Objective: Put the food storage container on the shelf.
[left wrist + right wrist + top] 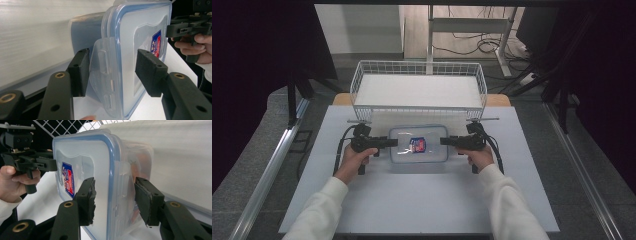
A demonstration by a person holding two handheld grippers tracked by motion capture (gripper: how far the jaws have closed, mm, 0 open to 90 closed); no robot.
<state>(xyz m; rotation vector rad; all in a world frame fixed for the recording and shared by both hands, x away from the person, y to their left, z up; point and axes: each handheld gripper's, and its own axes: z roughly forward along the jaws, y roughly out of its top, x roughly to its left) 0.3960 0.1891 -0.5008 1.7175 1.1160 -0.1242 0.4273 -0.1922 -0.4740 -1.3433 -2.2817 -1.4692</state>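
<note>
Right now I am looking down on a clear plastic box (418,144) that is sitting flat on the white tabletop (422,200), just in front of a white wire basket (419,75) at the far side. The box is wearing a blue-rimmed lid (140,27) with a small red and blue sticker (417,144) near its middle.

I am holding the left tool (393,142) level at the box's left end and the right tool (444,141) level at its right end, so the two are facing each other across the lid. A hand (354,159) is wrapping each grip, with white sleeves (319,212) coming in from the near edge.

In the left gripper view, the jaws are standing apart with the lid's clear side flap (105,72) between them. One black pad (80,72) is sitting just beside the flap's outer face and the other is hovering over the lid's top; I cannot tell whether either pad is touching. The opposite tool is showing at the far end of the lid in this view.

In the right gripper view, the jaws are likewise spread, straddling the latch flap (122,192) on that end of the box. One pad is lying over the lid and the other (146,202) is near the box wall, with a visible gap on both sides of the flap. Neither tool is clamping anything.
</note>
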